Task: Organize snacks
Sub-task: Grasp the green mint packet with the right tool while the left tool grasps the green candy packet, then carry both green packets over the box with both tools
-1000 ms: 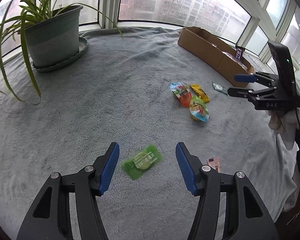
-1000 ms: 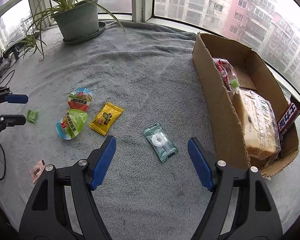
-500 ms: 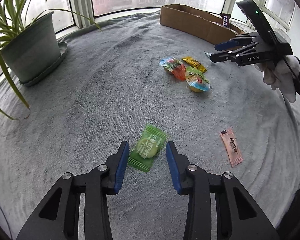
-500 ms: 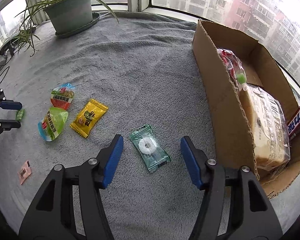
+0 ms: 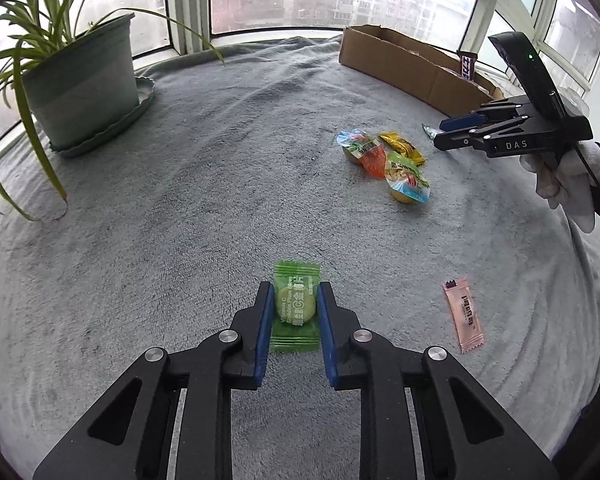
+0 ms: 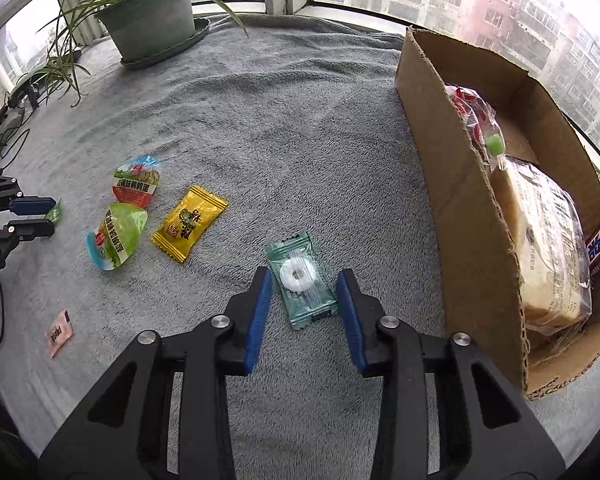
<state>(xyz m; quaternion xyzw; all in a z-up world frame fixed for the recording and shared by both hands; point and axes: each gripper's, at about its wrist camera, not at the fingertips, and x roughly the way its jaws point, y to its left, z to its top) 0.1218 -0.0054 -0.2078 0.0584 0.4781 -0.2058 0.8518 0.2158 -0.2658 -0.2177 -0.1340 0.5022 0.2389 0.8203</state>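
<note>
My left gripper (image 5: 293, 300) is shut on a green candy packet (image 5: 295, 308) lying on the grey blanket. My right gripper (image 6: 304, 286) is open, its fingers on either side of a teal mint packet (image 6: 302, 280) without touching it. A yellow candy packet (image 6: 188, 223) and two jelly cups, one red (image 6: 137, 184) and one green (image 6: 118, 236), lie to the left. A pink sachet (image 6: 59, 332) lies near the front left. The cardboard box (image 6: 472, 216) at the right holds a bread pack (image 6: 548, 240) and other snacks.
A potted spider plant (image 6: 148, 20) on a saucer stands at the far left by the windows. Cables (image 6: 0, 136) lie at the left edge. In the left wrist view the right gripper (image 5: 456, 130) hovers by the box (image 5: 404, 68).
My left gripper moved forward and closed on the green candy packet. My right gripper came down and narrowed around the teal mint packet.
</note>
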